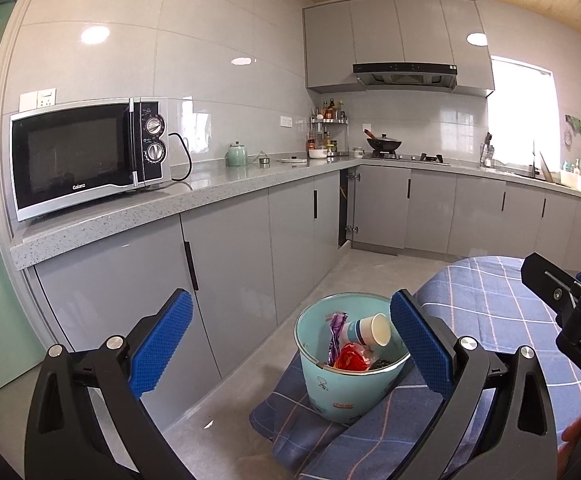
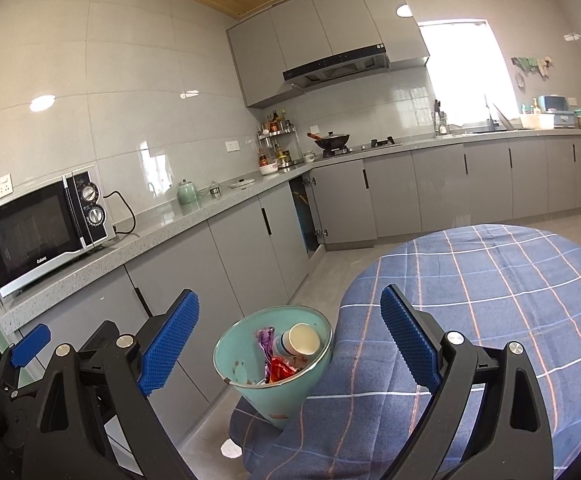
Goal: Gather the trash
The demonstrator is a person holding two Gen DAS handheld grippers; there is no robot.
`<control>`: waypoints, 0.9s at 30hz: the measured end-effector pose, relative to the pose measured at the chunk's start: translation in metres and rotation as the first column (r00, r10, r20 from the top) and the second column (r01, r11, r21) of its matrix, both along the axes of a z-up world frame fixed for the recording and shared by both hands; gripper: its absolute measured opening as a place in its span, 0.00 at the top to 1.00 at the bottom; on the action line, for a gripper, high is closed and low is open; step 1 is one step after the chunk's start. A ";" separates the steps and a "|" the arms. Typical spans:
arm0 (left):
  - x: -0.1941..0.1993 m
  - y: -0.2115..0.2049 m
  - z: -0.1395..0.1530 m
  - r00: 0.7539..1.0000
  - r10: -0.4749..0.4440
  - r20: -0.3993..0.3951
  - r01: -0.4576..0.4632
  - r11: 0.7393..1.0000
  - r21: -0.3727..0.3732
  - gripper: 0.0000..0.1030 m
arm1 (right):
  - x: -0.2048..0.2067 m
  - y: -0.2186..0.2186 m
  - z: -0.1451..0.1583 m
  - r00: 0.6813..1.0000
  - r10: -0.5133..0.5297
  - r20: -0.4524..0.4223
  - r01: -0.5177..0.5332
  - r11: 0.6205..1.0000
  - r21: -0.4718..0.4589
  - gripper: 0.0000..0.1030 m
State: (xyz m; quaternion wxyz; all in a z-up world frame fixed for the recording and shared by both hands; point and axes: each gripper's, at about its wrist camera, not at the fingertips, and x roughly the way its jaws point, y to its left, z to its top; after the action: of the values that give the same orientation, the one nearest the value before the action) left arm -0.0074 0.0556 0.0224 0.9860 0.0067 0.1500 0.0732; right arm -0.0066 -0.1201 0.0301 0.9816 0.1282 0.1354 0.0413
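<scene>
A pale teal bin (image 1: pixel 340 394) (image 2: pixel 280 400) stands on the edge of a table draped in blue checked cloth (image 1: pixel 498 308) (image 2: pixel 490 288). Inside lie a paper cup (image 1: pixel 372 330) (image 2: pixel 300 340), a purple wrapper (image 1: pixel 336 330) (image 2: pixel 265 338) and a red wrapper (image 1: pixel 352 358) (image 2: pixel 280 370). My left gripper (image 1: pixel 290 344) is open above and in front of the bin, nothing between its blue pads. My right gripper (image 2: pixel 290 340) is open too, framing the bin from above. Each gripper shows at the edge of the other's view.
Grey kitchen cabinets (image 1: pixel 226 264) run along the left under a speckled counter (image 1: pixel 218 188) with a microwave (image 1: pixel 86 156) and a green kettle (image 1: pixel 236 155). A wok (image 1: pixel 384 144) sits on the stove. One corner cabinet door (image 2: pixel 302 216) stands ajar. Grey floor lies between.
</scene>
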 end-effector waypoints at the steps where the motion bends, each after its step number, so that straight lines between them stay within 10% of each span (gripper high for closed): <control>1: 0.000 0.000 0.000 1.000 -0.002 0.001 0.002 1.000 0.001 0.05 | 0.000 0.000 0.000 1.000 0.000 -0.001 0.000 1.000 0.000 0.12; 27: -0.003 0.001 0.003 1.000 -0.012 0.019 0.013 1.000 -0.008 0.05 | -0.007 -0.001 0.000 1.000 -0.012 0.010 0.012 1.000 0.001 0.11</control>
State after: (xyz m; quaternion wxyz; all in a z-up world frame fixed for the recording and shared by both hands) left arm -0.0106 0.0570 0.0257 0.9878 0.0031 0.1409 0.0665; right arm -0.0137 -0.1208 0.0303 0.9824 0.1293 0.1295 0.0362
